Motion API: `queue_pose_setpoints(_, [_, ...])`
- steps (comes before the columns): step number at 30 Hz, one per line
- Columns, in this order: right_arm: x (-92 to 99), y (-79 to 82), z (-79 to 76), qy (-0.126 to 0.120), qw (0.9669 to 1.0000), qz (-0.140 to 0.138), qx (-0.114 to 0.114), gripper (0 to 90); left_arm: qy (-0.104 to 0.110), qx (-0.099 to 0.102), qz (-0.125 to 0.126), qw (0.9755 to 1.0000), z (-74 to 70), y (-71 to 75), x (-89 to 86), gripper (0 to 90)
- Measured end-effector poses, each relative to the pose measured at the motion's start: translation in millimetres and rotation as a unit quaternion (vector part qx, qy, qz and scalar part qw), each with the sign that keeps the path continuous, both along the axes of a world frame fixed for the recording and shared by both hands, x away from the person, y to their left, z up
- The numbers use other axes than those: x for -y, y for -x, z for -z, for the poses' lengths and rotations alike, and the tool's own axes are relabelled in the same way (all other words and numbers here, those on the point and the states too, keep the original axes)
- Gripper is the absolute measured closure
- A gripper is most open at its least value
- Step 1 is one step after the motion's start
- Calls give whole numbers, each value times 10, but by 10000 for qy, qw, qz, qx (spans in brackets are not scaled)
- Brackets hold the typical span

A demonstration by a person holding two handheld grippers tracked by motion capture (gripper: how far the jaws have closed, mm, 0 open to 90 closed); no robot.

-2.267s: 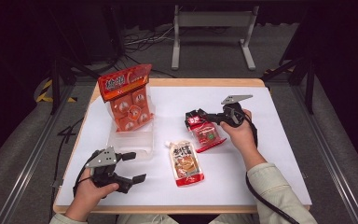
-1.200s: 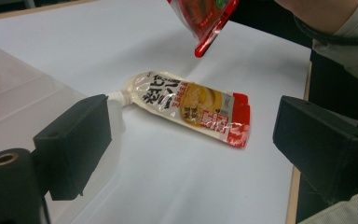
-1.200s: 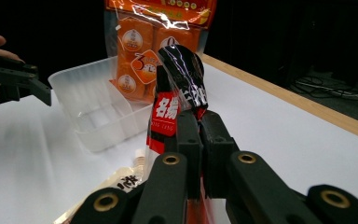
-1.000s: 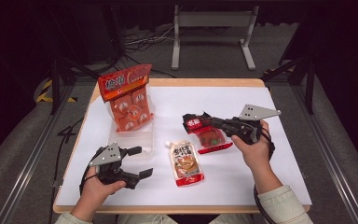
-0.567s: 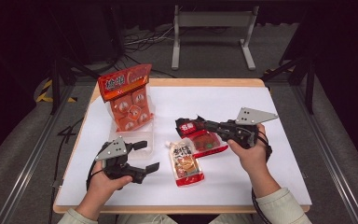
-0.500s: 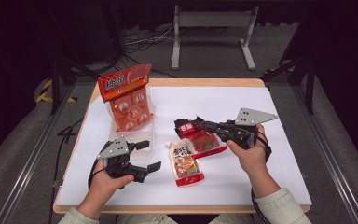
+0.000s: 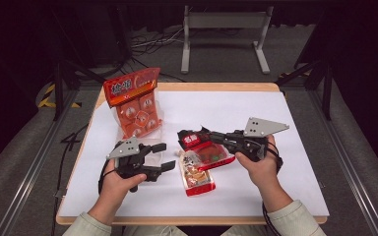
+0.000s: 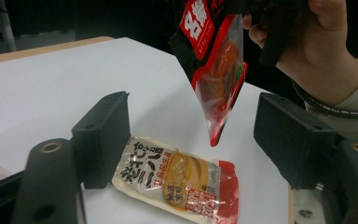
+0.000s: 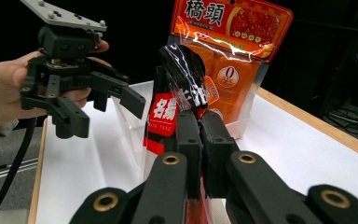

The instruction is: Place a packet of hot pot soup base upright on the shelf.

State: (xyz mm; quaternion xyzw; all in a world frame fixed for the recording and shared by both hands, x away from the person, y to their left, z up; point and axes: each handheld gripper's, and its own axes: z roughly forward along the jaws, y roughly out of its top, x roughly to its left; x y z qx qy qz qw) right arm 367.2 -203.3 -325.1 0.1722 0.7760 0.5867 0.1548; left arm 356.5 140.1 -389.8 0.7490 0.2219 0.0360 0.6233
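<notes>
Right hand-held gripper (image 7: 189,138): I see its jaws clamped tight on the top edge of the red pouch (image 7: 207,152); my right hand (image 7: 259,164) holds it level, pointing toward the left one.
Red pouch: lifted off the worktop (image 7: 256,113), hanging tilted from its pinched end, its lower edge above the white pouch (image 7: 195,173).
Left hand-held gripper (image 7: 161,156): jaws apart with nothing pressed between them; they have just been closing a little. My left hand (image 7: 119,177) keeps it low, pointing right at the white pouch.
White pouch: flat on the worktop, just ahead of the left jaws, seen between them in the left gripper view (image 8: 177,179).
Orange pack (image 7: 134,103): upright at the back left, well behind both hands.
</notes>
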Motion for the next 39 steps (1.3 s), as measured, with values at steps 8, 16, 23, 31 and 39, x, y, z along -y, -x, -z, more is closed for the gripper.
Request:
queue_pose_setpoints(8, [-78, 39, 12, 5, 9999, -112, 70, 882, 99, -133, 42, 9999, -35, -82, 143, 242])
queue_pose_setpoints(16, [-117, 54, 41, 7, 9998, -152, 87, 882, 164, -244, 167, 9994, -20, -119, 259, 309])
queue_pose_setpoints(23, [-125, 63, 43, -9, 9998, -158, 122, 882, 226, -200, 220, 9993, -24, -136, 314, 453])
queue_pose_setpoints(31, [-140, 65, 58, -27, 9998, -192, 101, 881, 325, -72, 279, 9991, -36, -151, 277, 683])
queue_pose_setpoints(39, [-149, 76, 66, -66, 9996, -222, 134, 874, 400, 147, 266, 9987, -103, -141, 185, 855])
